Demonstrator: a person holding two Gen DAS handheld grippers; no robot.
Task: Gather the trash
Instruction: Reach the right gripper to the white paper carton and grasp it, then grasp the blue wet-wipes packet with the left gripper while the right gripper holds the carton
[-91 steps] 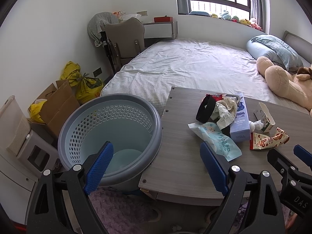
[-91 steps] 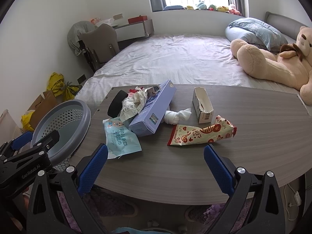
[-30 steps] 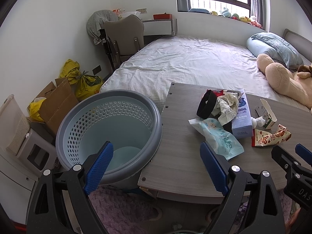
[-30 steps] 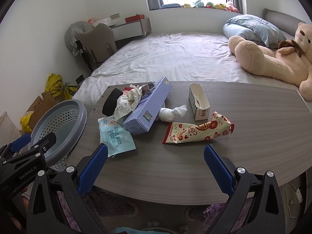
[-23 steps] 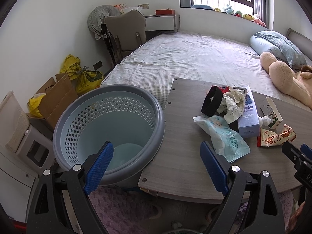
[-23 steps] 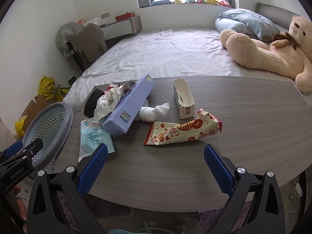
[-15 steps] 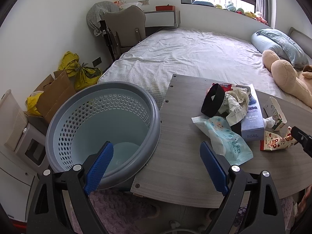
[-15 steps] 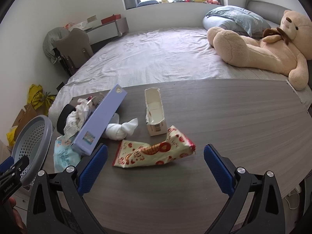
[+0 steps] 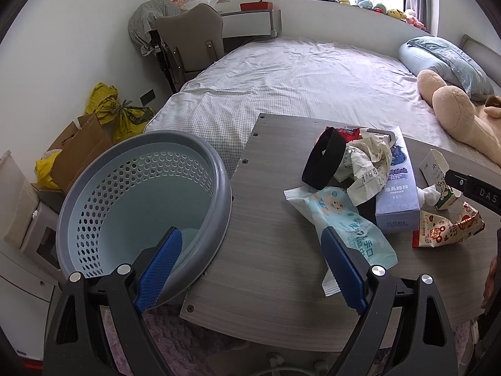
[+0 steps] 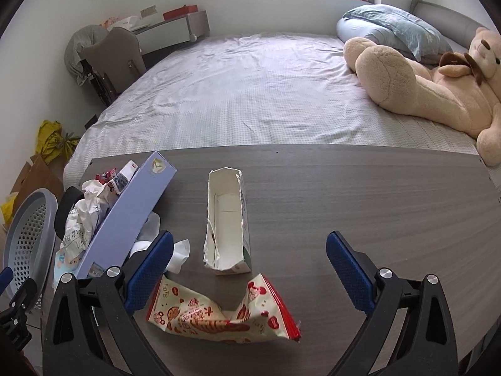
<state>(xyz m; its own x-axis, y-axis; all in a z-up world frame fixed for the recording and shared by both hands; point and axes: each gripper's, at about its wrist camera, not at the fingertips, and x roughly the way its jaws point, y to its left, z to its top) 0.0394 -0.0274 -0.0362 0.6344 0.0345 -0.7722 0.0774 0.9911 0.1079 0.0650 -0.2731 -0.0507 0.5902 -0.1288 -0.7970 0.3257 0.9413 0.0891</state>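
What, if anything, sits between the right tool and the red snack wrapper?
Nothing visible. The red snack wrapper lies on the table below the open right tool, with the torn carton just beyond it, not in between.

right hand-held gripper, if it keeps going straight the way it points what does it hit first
Most likely the red and white snack bag, lying on the table between the open fingers of the right hand-held gripper. The torn white carton lies just beyond; depth is unclear.
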